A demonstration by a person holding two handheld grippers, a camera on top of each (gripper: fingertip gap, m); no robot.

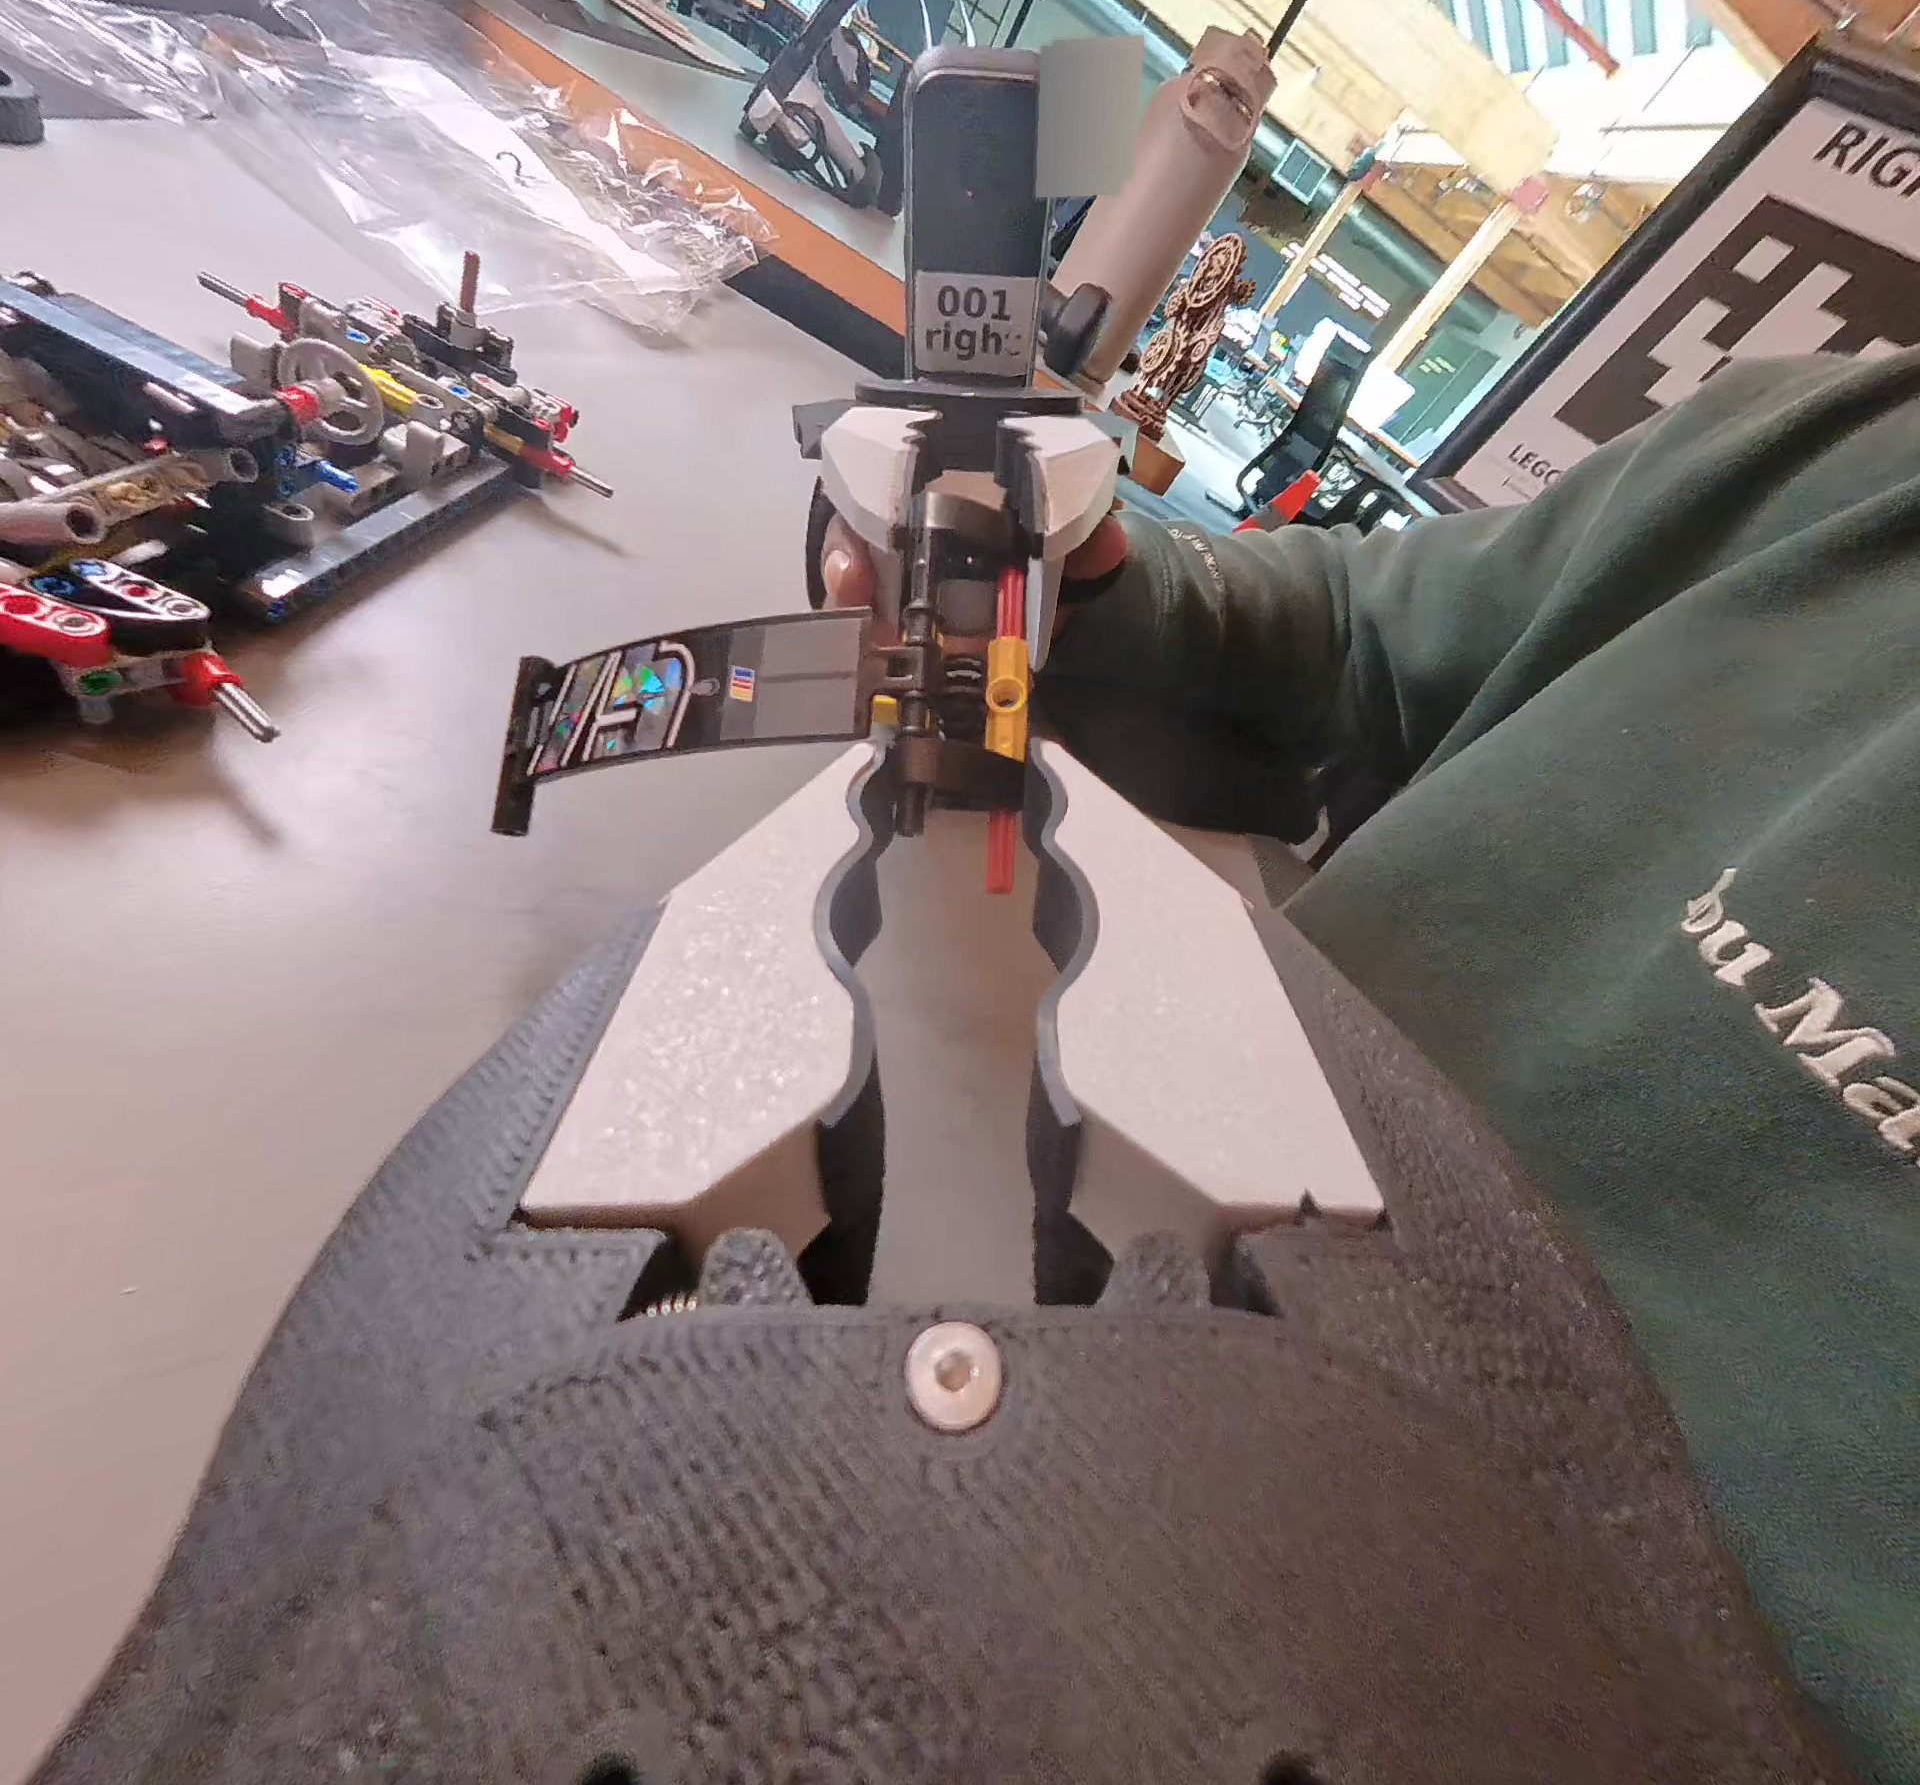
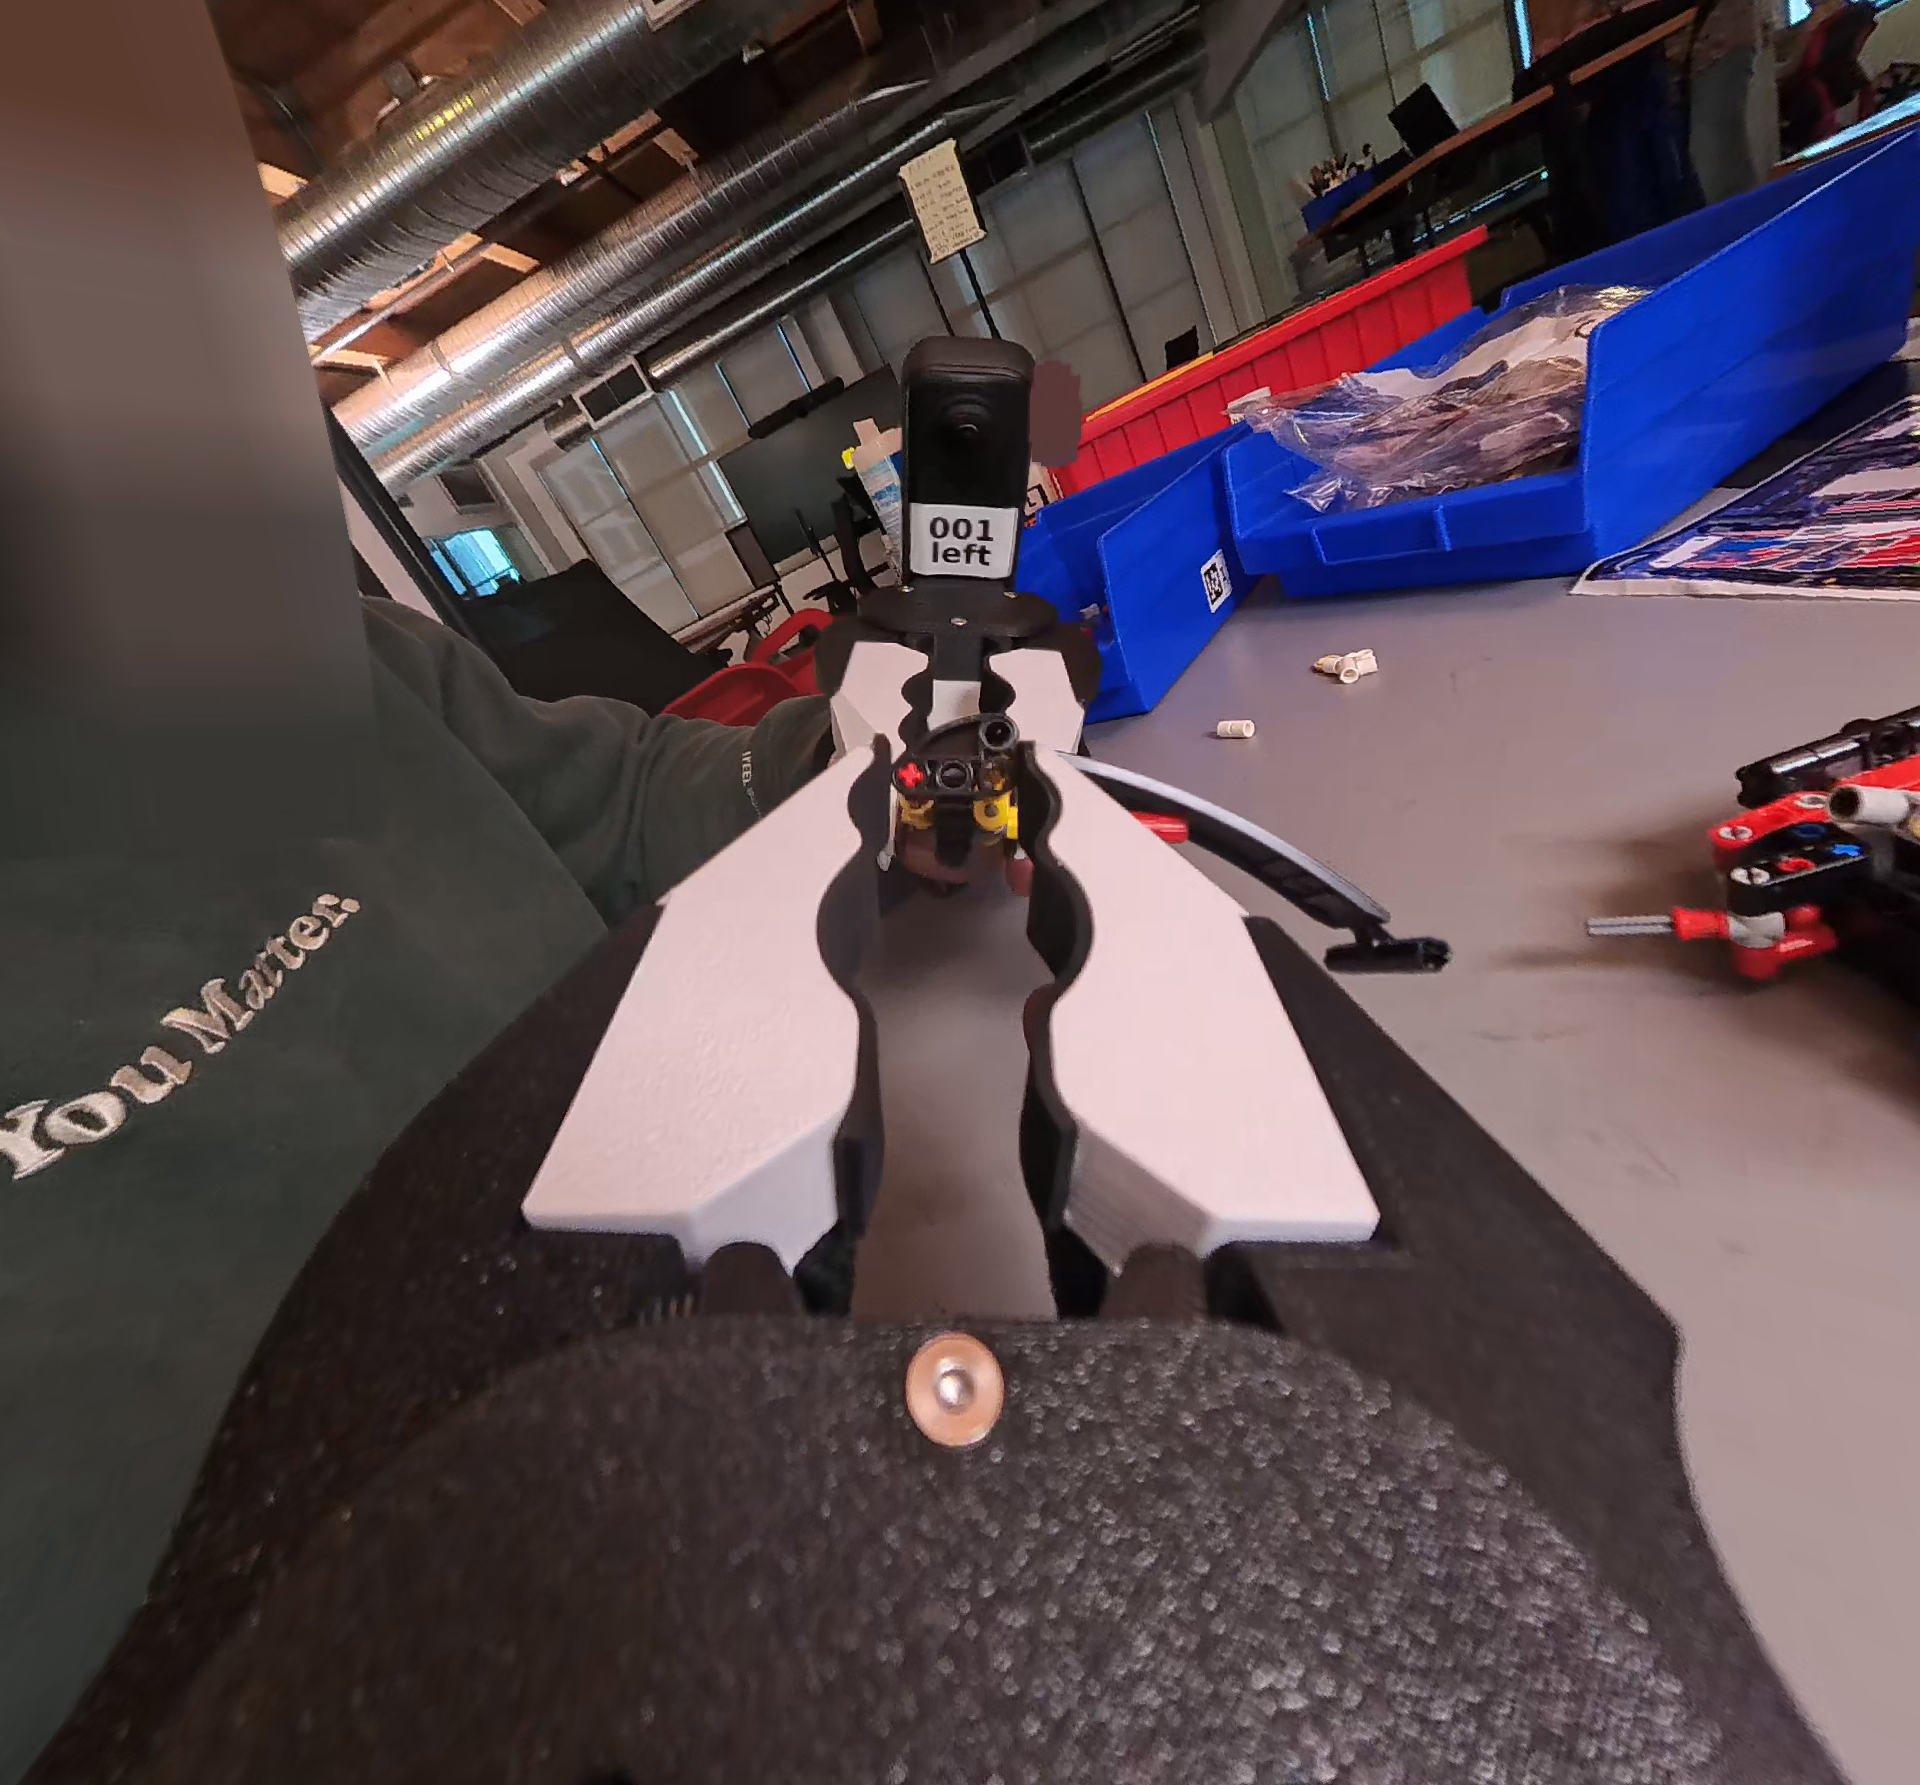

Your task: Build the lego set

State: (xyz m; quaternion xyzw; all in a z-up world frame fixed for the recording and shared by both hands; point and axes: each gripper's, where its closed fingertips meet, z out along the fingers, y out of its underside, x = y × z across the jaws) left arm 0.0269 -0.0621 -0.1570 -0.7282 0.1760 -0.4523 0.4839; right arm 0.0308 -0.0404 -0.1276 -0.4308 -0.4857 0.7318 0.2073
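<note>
Hanging in the air above the grey table (image 1: 312, 956), a small lego sub-assembly (image 1: 951, 696) of black, yellow and red parts is pinched from opposite ends by the left gripper (image 1: 951, 779) and the right gripper (image 2: 951, 800), both pressed against it tip to tip. A curved black panel (image 1: 686, 691) with a shiny sticker sticks out sideways from it, and one red axle (image 1: 1003, 727) runs along its length. On the table well apart lies the larger lego chassis (image 1: 260, 447), bristling with grey, red and blue pieces. Crumpled clear plastic bags (image 1: 416, 146) lie behind it. In the right wrist view, two blue bins (image 2: 1507, 488) and one red bin (image 2: 1299, 353) stand at the table's far side, with three small white connectors (image 2: 1340, 665) loose near them. Around is a workshop with silver ducts (image 2: 499, 208) and wooden beams overhead. A green sleeve (image 1: 1455, 613) reaches to the right gripper.
</note>
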